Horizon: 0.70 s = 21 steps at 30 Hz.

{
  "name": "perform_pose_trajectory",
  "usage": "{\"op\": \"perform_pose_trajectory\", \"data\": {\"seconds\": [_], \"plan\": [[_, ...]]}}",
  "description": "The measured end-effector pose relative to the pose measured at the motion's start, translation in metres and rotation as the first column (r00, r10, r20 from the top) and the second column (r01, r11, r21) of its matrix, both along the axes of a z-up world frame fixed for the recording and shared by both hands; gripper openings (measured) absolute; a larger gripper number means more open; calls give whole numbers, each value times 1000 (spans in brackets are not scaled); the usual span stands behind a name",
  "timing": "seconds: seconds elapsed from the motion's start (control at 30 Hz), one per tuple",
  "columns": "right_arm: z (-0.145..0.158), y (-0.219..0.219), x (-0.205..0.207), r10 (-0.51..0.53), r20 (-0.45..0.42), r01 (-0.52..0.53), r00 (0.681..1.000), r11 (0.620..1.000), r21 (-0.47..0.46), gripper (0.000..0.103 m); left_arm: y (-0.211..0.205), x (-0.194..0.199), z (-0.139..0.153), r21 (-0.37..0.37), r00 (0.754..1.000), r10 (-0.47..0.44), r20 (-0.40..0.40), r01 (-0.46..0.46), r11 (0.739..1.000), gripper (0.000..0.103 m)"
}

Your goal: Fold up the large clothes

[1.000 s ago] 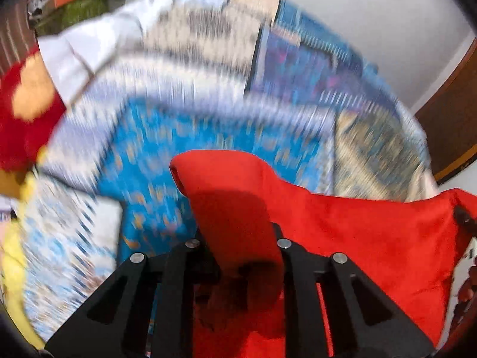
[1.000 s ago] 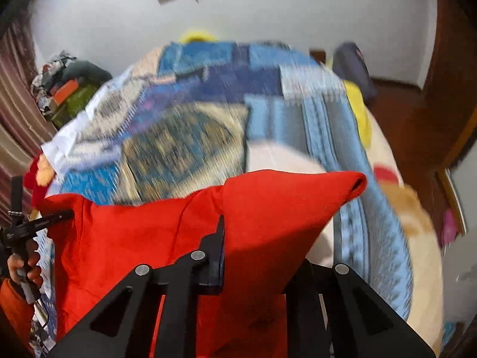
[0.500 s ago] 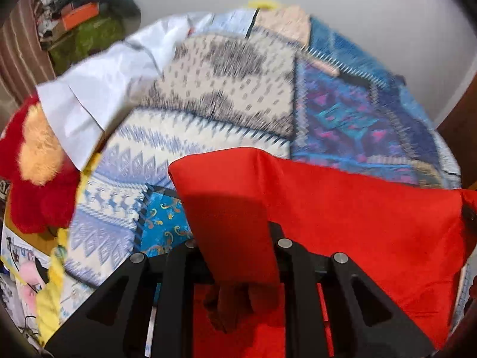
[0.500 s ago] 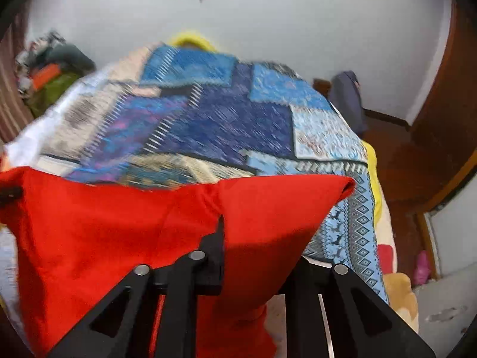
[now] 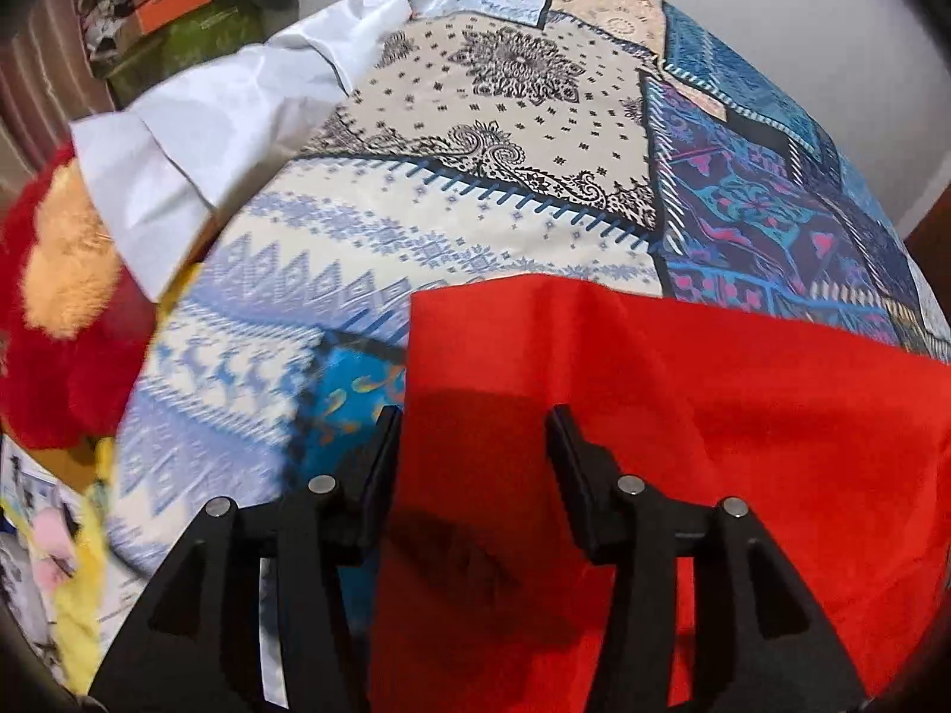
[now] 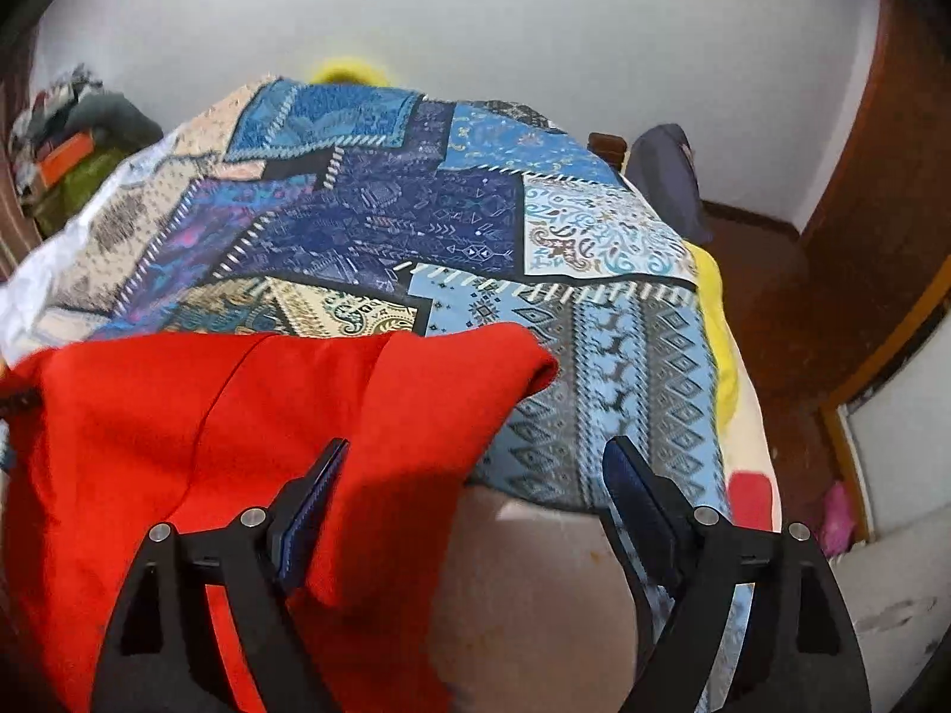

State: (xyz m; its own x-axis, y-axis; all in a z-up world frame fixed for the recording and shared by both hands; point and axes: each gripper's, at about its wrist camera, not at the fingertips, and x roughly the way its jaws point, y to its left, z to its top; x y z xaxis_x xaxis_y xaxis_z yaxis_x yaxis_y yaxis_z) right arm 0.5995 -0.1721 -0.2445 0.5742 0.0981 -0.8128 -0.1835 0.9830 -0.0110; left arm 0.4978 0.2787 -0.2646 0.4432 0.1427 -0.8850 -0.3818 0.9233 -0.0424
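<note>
A large red garment [image 5: 683, 428] lies on the patchwork bedspread [image 5: 511, 136], its far edge stretched across the bed. My left gripper [image 5: 472, 445] is open, jaws wide apart, with the garment's left corner lying loose between the fingers. In the right wrist view the red garment [image 6: 249, 416] fills the lower left and its right corner is folded over. My right gripper [image 6: 475, 475] is open wide; the cloth drapes past its left finger [image 6: 315, 493], not pinched.
A red and tan plush toy [image 5: 59, 297] and a white sheet [image 5: 196, 119] lie at the bed's left side. A pile of clothes and boxes [image 5: 172, 18] stands at the far left. Brown floor and a wooden door [image 6: 862, 226] are at the right.
Both grippers have opened and let go of the red garment's corners. The garment has come down onto the bed, farther forward over the bedspread.
</note>
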Motion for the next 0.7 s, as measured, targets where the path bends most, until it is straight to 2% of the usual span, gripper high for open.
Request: {"op": "perform_pose_trajectory", "data": {"seconds": [0.2,0.27,0.33,0.37,0.5,0.6,0.7], "plan": [[54,-16,-50,36,-4,-36,999,991,128,84,-12,-56,54,44,996,-56,67,53,998,50],[72,-16,-69,61,9,-62,998,987,145,89,-21,-80,77,63,991,-83,103,77,995,57],[95,-16,-96,86,42,-91,995,984,150,99,-29,-108,101,77,982,-119,144,109,991,73],[106,-16,-109,92,62,-100,994,984,150,100,-32,-119,109,78,978,-131,161,119,990,77],[138,-15,-161,124,123,-141,985,980,142,103,-46,-168,141,75,962,-178,208,166,983,101],[148,-15,-198,160,124,-176,979,976,131,103,-54,-202,152,78,955,-183,232,169,983,102],[144,-15,-231,191,100,-202,977,973,112,103,-55,-227,148,68,964,-167,206,156,985,102]]}}
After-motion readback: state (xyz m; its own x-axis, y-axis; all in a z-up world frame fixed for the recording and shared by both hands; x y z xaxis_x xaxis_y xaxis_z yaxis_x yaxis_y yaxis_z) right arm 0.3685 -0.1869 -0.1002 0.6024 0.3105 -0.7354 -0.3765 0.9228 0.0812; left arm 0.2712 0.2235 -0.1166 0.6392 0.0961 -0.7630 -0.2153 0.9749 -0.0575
